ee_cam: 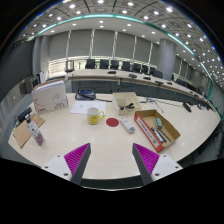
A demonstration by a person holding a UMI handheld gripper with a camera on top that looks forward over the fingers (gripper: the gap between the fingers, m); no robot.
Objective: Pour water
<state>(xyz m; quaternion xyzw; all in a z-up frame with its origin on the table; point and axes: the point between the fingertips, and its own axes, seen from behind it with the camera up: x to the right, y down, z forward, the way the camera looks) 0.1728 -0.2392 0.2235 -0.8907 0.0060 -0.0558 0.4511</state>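
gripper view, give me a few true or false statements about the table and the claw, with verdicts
1. The claw is open with nothing between its fingers. True.
2. The yellow cup is held in the claw. False: it stands on the table, well beyond the fingers.
3. A red lid-like disc lies beside the yellow cup. True.
4. The open cardboard box is empty. False: it holds several items, too small to name.
5. A white boxy container stands further back than the cup, to one side of it. True.
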